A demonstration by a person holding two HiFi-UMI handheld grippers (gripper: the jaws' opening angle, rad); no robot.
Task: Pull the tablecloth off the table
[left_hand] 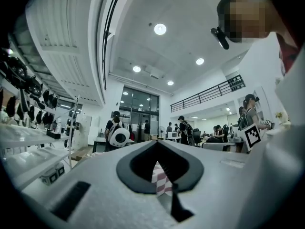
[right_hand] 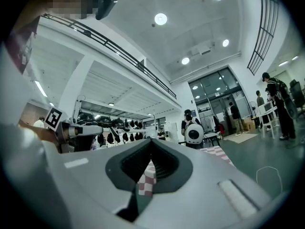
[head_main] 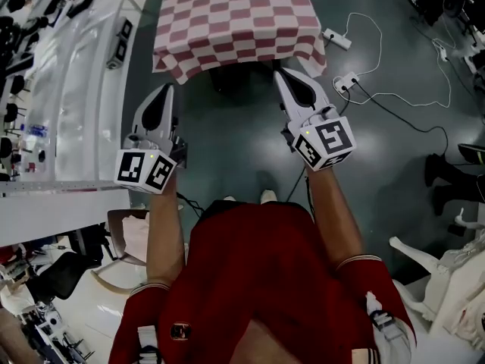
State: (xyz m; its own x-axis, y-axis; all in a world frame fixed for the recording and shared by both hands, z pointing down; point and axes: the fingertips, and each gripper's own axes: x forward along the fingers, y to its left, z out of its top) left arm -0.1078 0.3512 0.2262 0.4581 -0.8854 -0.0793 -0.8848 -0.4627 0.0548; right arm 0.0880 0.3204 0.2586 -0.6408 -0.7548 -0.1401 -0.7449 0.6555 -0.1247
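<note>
A red-and-white checked tablecloth [head_main: 235, 21] covers the table at the top of the head view, its near edge hanging over the floor. My left gripper [head_main: 168, 88] is shut on the cloth's near left corner. At the near right part of that edge, my right gripper [head_main: 279, 73] is shut on the cloth too. In the left gripper view a strip of checked tablecloth [left_hand: 161, 180] shows pinched in the closed jaws of the left gripper [left_hand: 157, 149]. The right gripper view shows the same, with checked tablecloth [right_hand: 148, 178] caught in the right gripper [right_hand: 151, 144]. Both grippers point up and away from the person.
A white shelf rack [head_main: 68, 89] with small items runs along the left. Power strips [head_main: 337, 38] and white cables [head_main: 394, 93] lie on the dark floor to the right. A white chair [head_main: 424, 264] stands at the lower right. Several people stand far off in the hall.
</note>
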